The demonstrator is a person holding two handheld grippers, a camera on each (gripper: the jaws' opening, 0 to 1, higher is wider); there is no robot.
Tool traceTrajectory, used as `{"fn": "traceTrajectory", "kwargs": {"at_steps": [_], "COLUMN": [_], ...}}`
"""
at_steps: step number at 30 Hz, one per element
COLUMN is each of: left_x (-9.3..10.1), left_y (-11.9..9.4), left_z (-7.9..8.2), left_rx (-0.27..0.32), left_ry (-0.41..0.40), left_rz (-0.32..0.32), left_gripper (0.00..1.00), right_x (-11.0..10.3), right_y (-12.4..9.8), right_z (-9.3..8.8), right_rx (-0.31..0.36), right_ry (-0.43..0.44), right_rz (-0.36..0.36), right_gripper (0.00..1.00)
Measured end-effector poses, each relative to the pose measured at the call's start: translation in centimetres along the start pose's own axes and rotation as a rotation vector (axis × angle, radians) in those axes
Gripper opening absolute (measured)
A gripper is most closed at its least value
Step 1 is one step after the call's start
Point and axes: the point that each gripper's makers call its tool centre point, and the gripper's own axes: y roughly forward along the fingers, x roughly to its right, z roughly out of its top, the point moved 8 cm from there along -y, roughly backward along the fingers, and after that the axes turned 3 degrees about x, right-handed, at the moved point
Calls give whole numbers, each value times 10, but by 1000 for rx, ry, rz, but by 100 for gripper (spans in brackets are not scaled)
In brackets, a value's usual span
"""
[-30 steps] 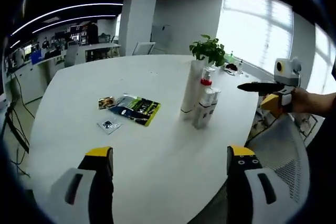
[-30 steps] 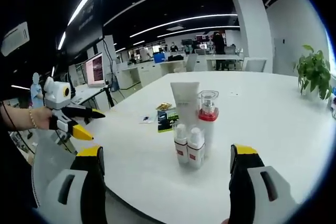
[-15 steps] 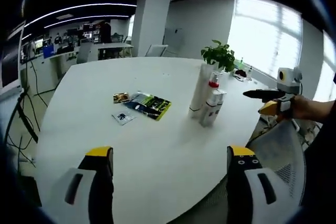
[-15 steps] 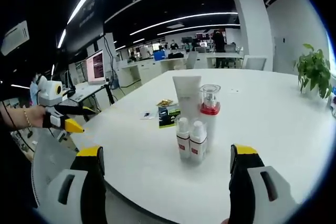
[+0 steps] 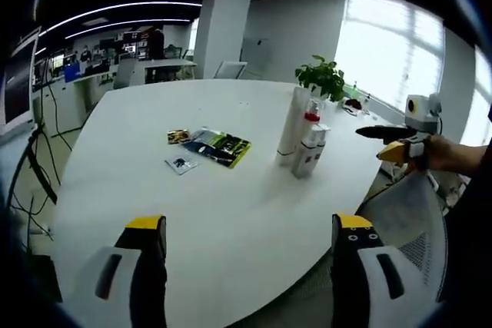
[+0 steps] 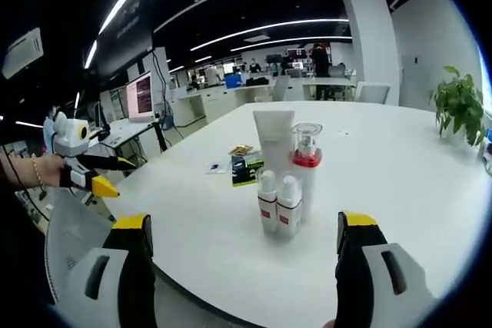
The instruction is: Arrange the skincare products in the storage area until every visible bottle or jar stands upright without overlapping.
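Four skincare items stand upright in a tight cluster on the white counter [image 6: 400,190]: a tall white tube [image 6: 274,144], a red-collared pump bottle [image 6: 306,168] just beside it, and two small white bottles [image 6: 278,203] touching side by side in front. In the right gripper view the cluster sits at about 12 o'clock from your right hand-held gripper [image 6: 242,266], jaws spread wide, nothing between them. Your left hand-held gripper [image 5: 242,266] is likewise wide and empty; from it the cluster lies near 1 o'clock, well apart. Flat sachets [image 5: 209,146] lie on the counter at 11 o'clock in that view, apart from the bottles.

Judgement: the goal state looks close to met, since nothing visibly leans or overlaps.

Risks from here:
- Any reach into the cluster may topple it; the items stand so close that a jaw nudging the tall tube would likely knock the pump bottle or the small pair over.
- The small bottles touch; gripping one may drag its neighbour.
- The cluster is near the counter's edge on your side; a sideways push could send one off.
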Motion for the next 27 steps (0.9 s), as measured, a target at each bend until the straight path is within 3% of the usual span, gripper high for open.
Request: {"fn": "traceTrajectory", "kwargs": {"at_steps": [14,27], "left_x": [1,1], "left_y": [19,79], "left_z": [16,37], "left_rx": [18,-23], "left_ry": [-16,-1], "left_rz": [-29,-23], "left_gripper": [82,81], "right_x": [0,1], "right_y": [0,0], "right_z": [-2,-3], "right_rx": [0,-14], "right_ry": [1,13], "right_rz": [-2,-4], "right_gripper": [99,99]}}
